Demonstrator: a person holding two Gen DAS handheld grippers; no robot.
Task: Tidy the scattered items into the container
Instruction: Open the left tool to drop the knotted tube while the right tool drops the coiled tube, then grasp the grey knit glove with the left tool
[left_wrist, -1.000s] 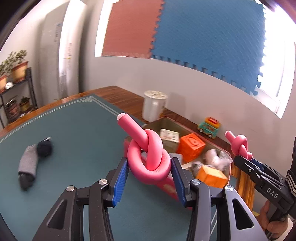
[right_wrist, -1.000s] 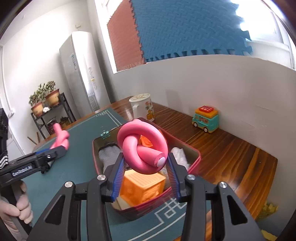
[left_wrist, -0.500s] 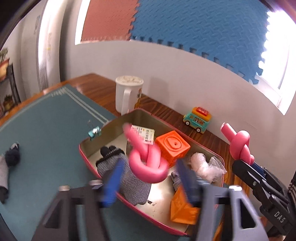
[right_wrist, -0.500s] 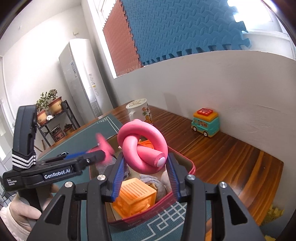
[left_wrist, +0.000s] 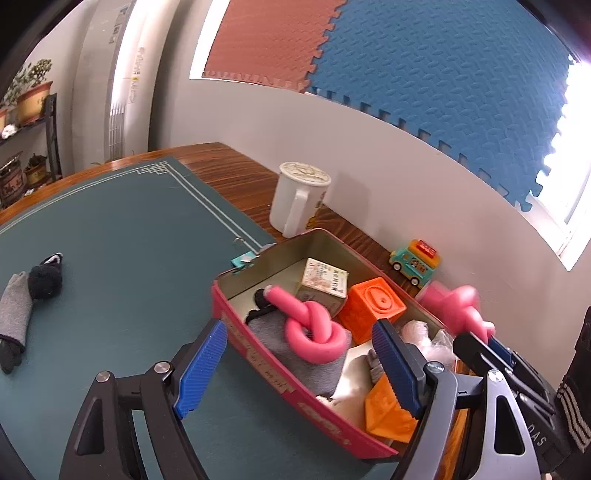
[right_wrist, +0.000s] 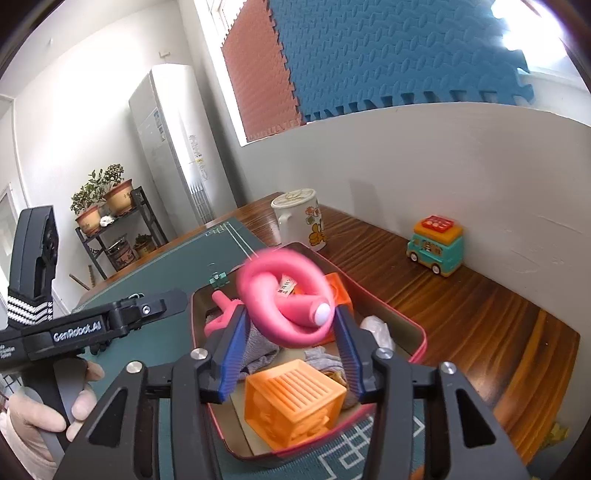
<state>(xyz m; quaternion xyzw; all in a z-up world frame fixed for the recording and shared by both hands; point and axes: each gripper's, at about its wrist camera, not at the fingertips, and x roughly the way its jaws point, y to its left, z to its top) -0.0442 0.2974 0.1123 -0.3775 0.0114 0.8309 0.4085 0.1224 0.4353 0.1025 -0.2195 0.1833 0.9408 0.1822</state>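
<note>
Left wrist view: left gripper (left_wrist: 301, 365) stands wide apart, holding nothing, above the red tin (left_wrist: 258, 354) at lower centre. Inside, a pink knot (left_wrist: 316, 328) lies on a grey sock (left_wrist: 295, 350), its free end pointing to the upper left. Another sock (left_wrist: 22, 306) lies at the left edge on the green mat (left_wrist: 129, 240).

Right wrist view: right gripper (right_wrist: 291, 350) has its blue pads (right_wrist: 232, 350) spread, and whether they touch the second knot (right_wrist: 286, 302) is unclear. This blurred knot sits mid-frame over the tin (right_wrist: 417, 332), its white-tipped end pointing right.
</note>
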